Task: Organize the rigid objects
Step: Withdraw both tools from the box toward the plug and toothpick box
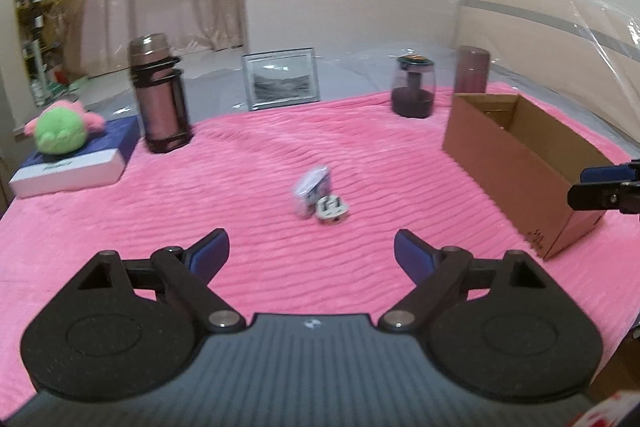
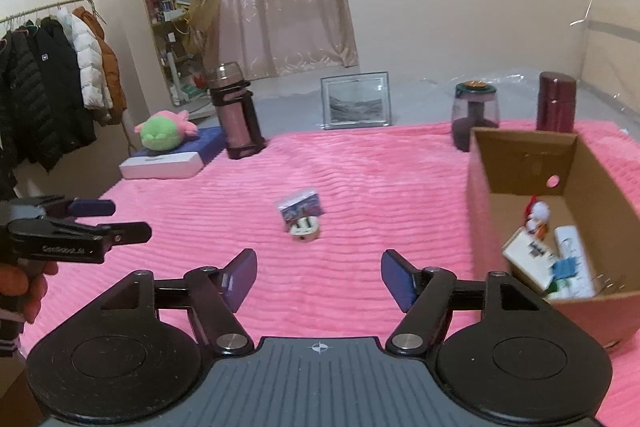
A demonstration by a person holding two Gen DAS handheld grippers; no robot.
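On the pink blanket [image 1: 224,187] lie a small wrapped packet [image 1: 310,189] and a white plug-like piece [image 1: 332,211], touching each other; both show again as the packet [image 2: 301,206] and the white piece [image 2: 305,230] in the right wrist view. My left gripper [image 1: 312,251] is open and empty, short of them. My right gripper [image 2: 319,273] is open too, nothing between its fingers. The cardboard box [image 2: 520,163] at the right holds a small figurine [image 2: 537,217], a white box [image 2: 528,259] and other items. From the left wrist view the box [image 1: 508,155] stands at right.
Along the blanket's far edge stand a pink thermos [image 1: 160,95], a framed picture [image 1: 280,79], a dark jar [image 1: 414,87] and a maroon cylinder [image 1: 472,69]. A green plush [image 1: 60,131] rests on a blue-white box [image 1: 76,163]. Coats [image 2: 52,75] hang at left.
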